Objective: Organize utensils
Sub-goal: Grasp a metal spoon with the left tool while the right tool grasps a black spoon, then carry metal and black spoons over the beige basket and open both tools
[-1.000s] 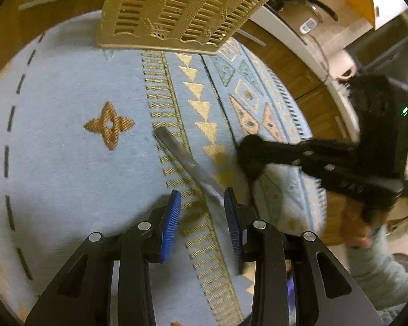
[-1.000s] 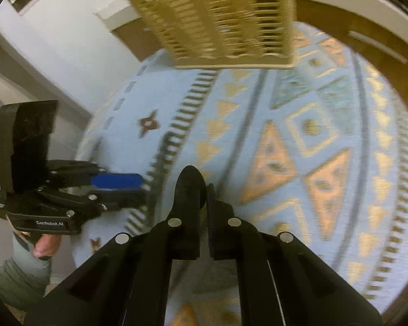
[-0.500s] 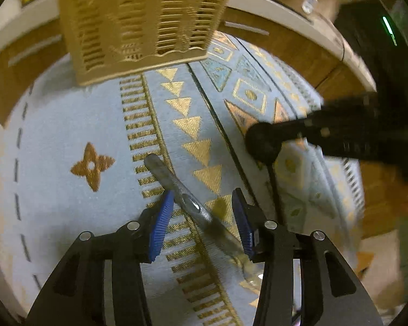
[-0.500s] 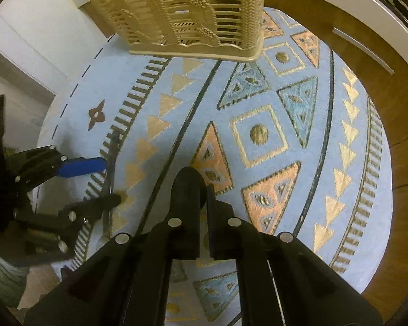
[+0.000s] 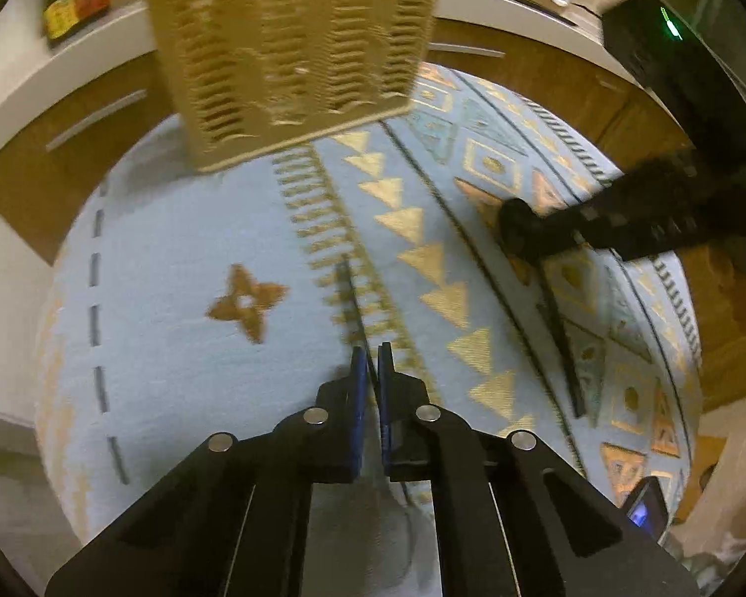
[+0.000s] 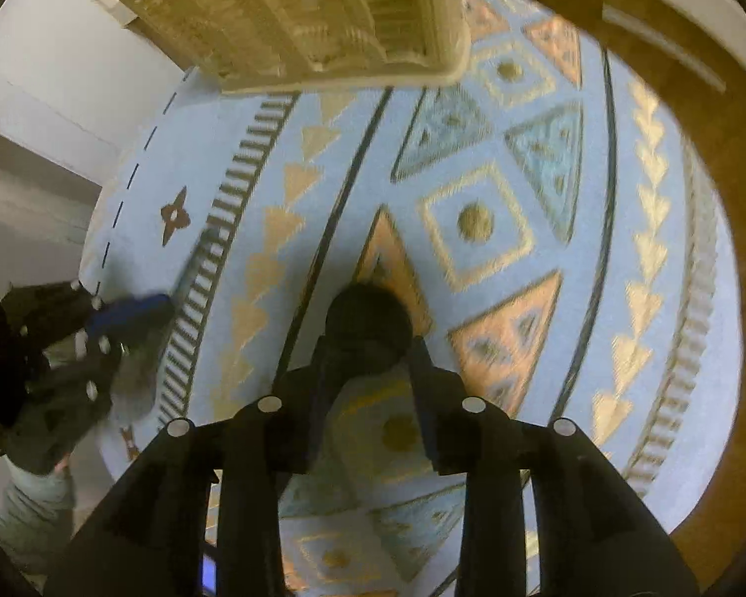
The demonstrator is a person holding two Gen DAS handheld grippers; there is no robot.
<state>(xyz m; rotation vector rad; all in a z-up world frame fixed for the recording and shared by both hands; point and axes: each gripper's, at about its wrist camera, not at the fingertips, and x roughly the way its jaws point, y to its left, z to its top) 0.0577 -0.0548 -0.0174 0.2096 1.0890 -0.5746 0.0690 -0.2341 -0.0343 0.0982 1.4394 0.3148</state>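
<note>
My left gripper (image 5: 372, 355) is shut on a thin metal utensil (image 5: 351, 298), seen edge-on and sticking forward over the blue patterned cloth (image 5: 174, 273). The beige slotted basket (image 5: 293, 54) stands at the far edge, ahead of it. My right gripper (image 6: 368, 343) is open over the cloth, its jaws apart. It shows at the right of the left wrist view (image 5: 522, 229), above a dark utensil (image 5: 559, 338) lying on the cloth. The left gripper shows at the left of the right wrist view (image 6: 139, 308). The basket (image 6: 323, 15) is at the top there.
The cloth covers a round table with a wooden rim (image 6: 721, 159). A white counter with wooden drawer fronts (image 5: 74, 114) runs behind the basket. A phone (image 5: 646, 507) lies at the table's near right edge.
My left gripper has closed on the metal utensil and lifted it, turning it edge-on. My right gripper has opened; the dark utensil now lies on the cloth below it.
</note>
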